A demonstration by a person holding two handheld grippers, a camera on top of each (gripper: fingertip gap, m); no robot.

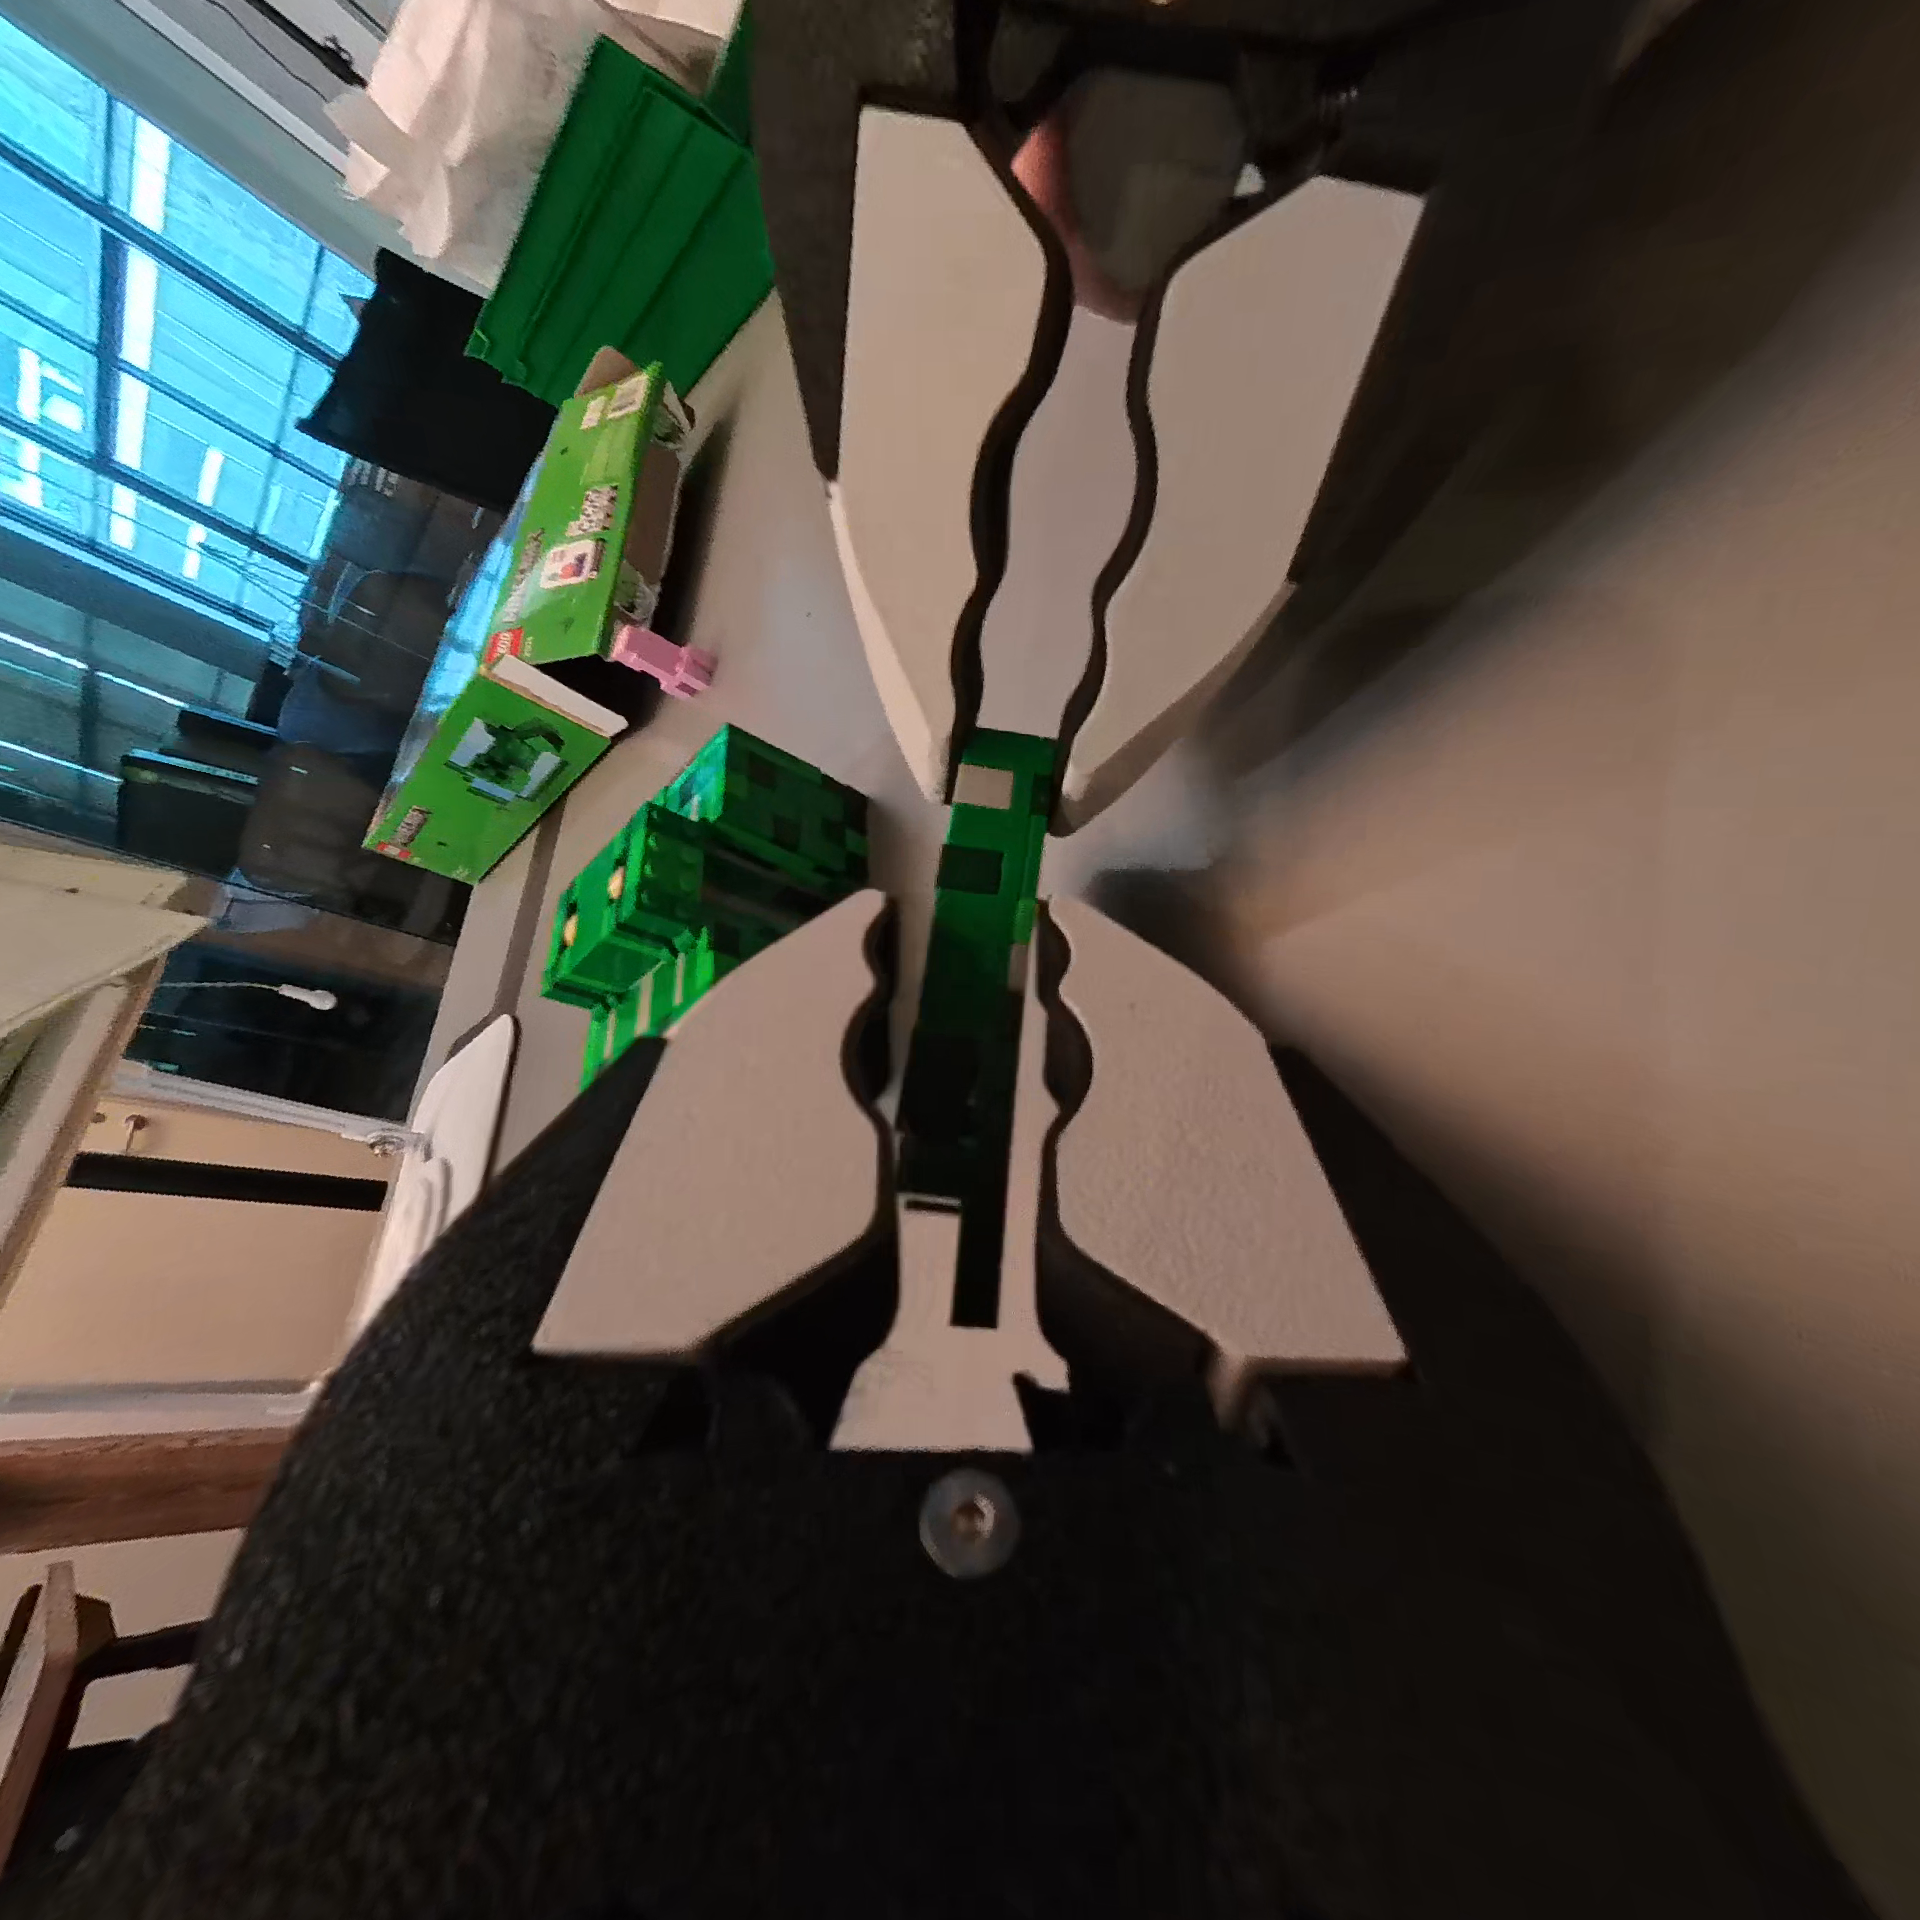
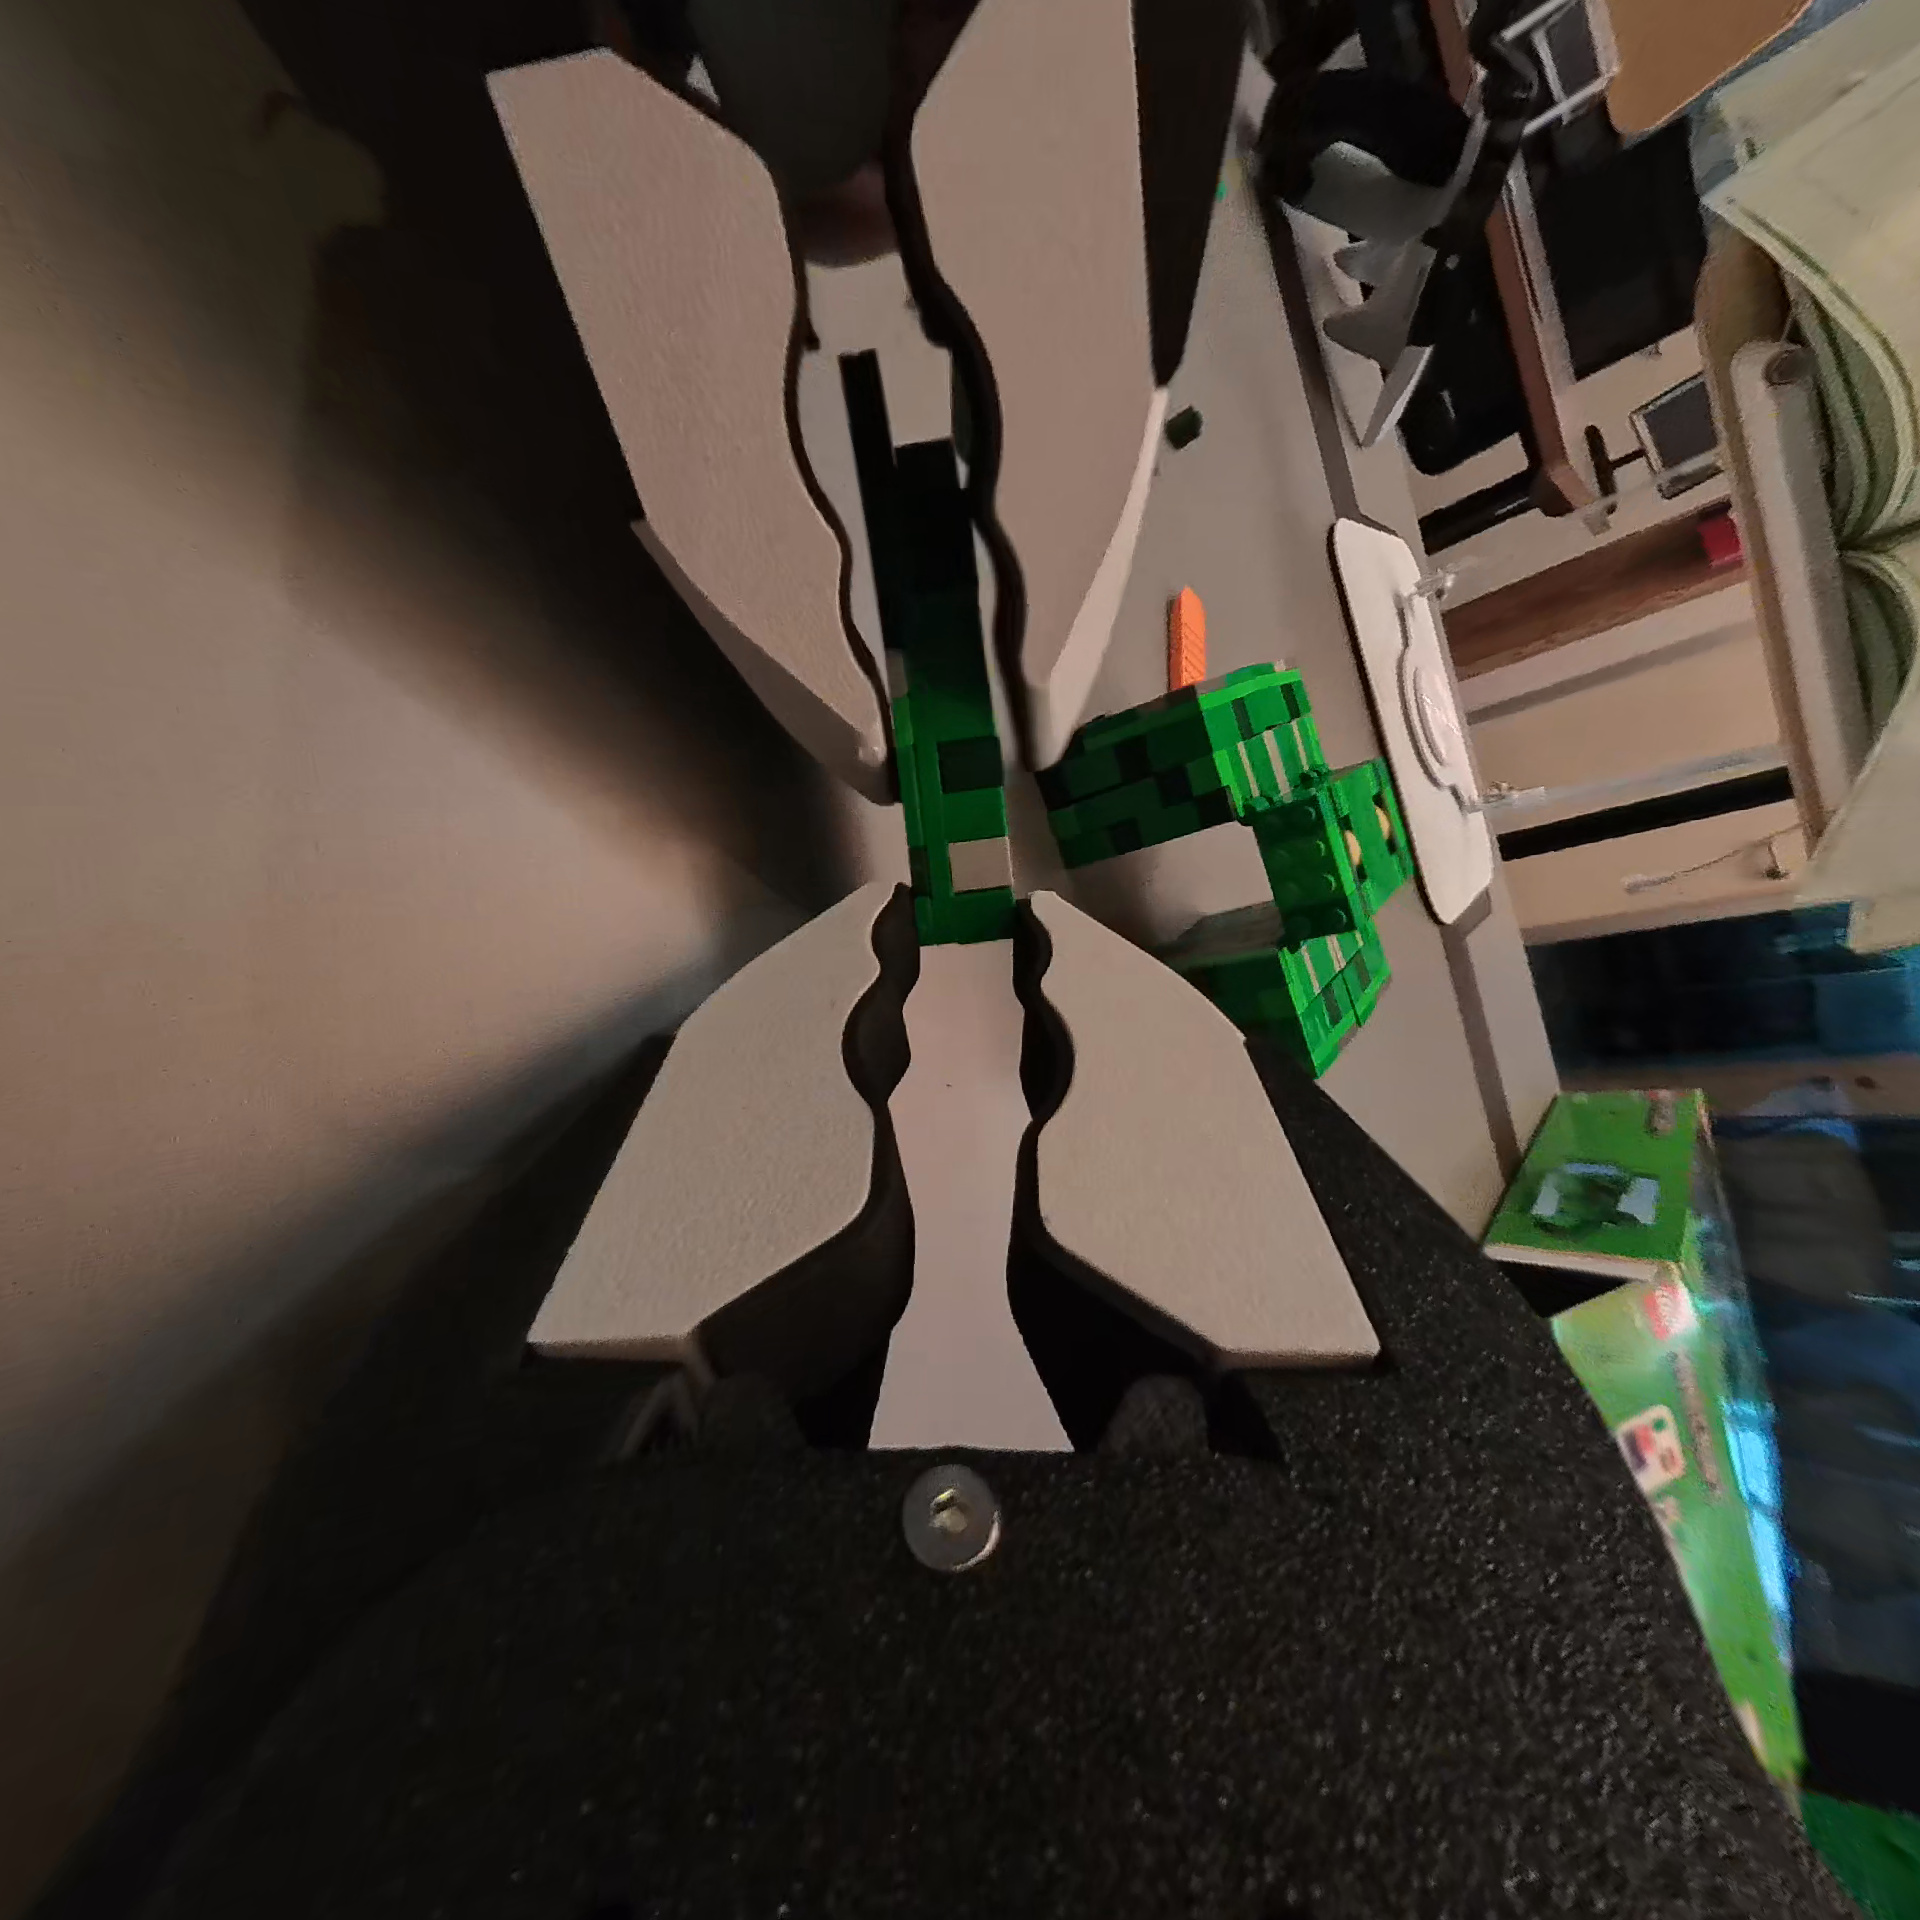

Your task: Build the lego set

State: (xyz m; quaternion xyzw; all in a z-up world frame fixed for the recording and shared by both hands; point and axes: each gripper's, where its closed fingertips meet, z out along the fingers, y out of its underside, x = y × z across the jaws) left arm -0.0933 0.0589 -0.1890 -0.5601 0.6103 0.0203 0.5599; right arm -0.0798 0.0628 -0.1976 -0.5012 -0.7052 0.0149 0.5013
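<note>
A flat green lego piece (image 1: 982, 873) with dark and grey squares is held in the air between my two grippers, which face each other tip to tip. My left gripper (image 1: 961, 914) is shut on one long stretch of it. My right gripper (image 2: 961, 904) is shut on its other end (image 2: 956, 821). The right gripper also shows at the top of the left wrist view (image 1: 1003, 800), and the left gripper at the top of the right wrist view (image 2: 951, 774). A larger green lego build (image 1: 717, 883) lies on the grey table (image 1: 790, 582) just beyond; it also shows in the right wrist view (image 2: 1226, 810).
A pink lego piece (image 1: 670, 660) and two green set boxes (image 1: 488, 790) (image 1: 582, 530) lie past the build, and a green bin (image 1: 623, 229) farther off. An orange piece (image 2: 1187, 634) and a white pad (image 2: 1423, 727) lie near the table edge.
</note>
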